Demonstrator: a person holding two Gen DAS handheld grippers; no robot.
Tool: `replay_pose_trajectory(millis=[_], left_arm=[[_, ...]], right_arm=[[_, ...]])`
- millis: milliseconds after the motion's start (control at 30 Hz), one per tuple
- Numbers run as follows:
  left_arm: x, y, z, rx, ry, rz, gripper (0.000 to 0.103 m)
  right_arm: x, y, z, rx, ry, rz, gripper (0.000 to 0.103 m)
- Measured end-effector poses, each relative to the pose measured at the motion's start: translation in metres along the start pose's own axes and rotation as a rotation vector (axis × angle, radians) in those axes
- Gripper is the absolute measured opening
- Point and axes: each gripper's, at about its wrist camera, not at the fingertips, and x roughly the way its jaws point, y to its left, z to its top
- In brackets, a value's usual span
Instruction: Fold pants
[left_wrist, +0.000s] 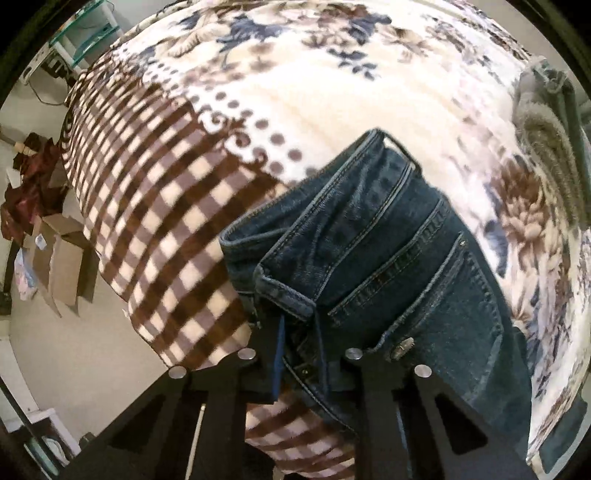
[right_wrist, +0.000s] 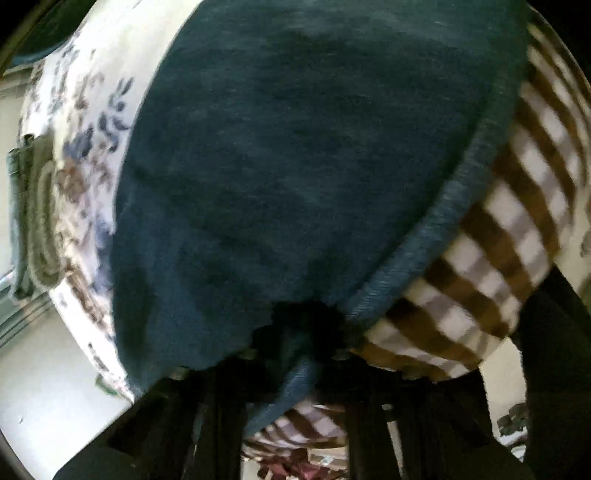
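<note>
Between the fingers of the left gripper (left_wrist: 306, 354), the waistband end of the dark blue jeans (left_wrist: 399, 251) is pinched, the rest of the denim spreading ahead and to its right over a plush blanket (left_wrist: 177, 206) checked brown and cream. Ahead of the right gripper (right_wrist: 299, 332), the jeans fill the view, their hem edge bunched between its closed fingers. Beyond lies a folded grey-green garment (left_wrist: 546, 147), and left of the left gripper cardboard boxes (left_wrist: 66, 258) stand on the floor.

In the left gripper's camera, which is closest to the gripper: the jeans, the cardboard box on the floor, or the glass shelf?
1. jeans, at the left gripper.
2. cardboard box, on the floor, left.
3. glass shelf, top left corner.
</note>
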Motion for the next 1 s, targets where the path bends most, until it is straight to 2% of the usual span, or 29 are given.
replay_pose_trajectory(millis=[200, 333, 367, 500, 600, 733, 900, 1000], left_arm=[[-0.030, 0.010, 0.007, 0.033, -0.026, -0.040, 0.011], [-0.030, 0.014, -0.001, 0.060, -0.029, -0.029, 0.011], [-0.028, 0.011, 0.001, 0.062, -0.026, -0.025, 0.011], [-0.022, 0.010, 0.005, 0.053, -0.023, -0.021, 0.011], [-0.022, 0.009, 0.006, 0.044, -0.020, -0.018, 0.011], [-0.020, 0.009, 0.004, 0.042, -0.013, -0.011, 0.011], [-0.017, 0.010, 0.003, 0.050, -0.009, -0.001, 0.011], [-0.015, 0.009, 0.004, 0.051, -0.006, 0.003, 0.011]], right_arm=[[-0.008, 0.011, -0.036, -0.137, 0.023, -0.038, 0.000], [-0.010, 0.020, -0.044, -0.206, 0.051, 0.048, 0.001], [-0.009, 0.022, -0.041, -0.198, 0.059, 0.071, 0.001], [-0.007, 0.013, -0.019, -0.106, 0.073, 0.097, 0.024], [0.003, 0.003, -0.001, -0.058, 0.082, 0.069, 0.025], [0.015, -0.012, 0.008, 0.040, 0.109, 0.103, 0.025], [0.015, -0.020, 0.007, 0.102, 0.117, 0.138, 0.034], [0.016, -0.026, 0.005, 0.079, 0.138, 0.146, 0.039]])
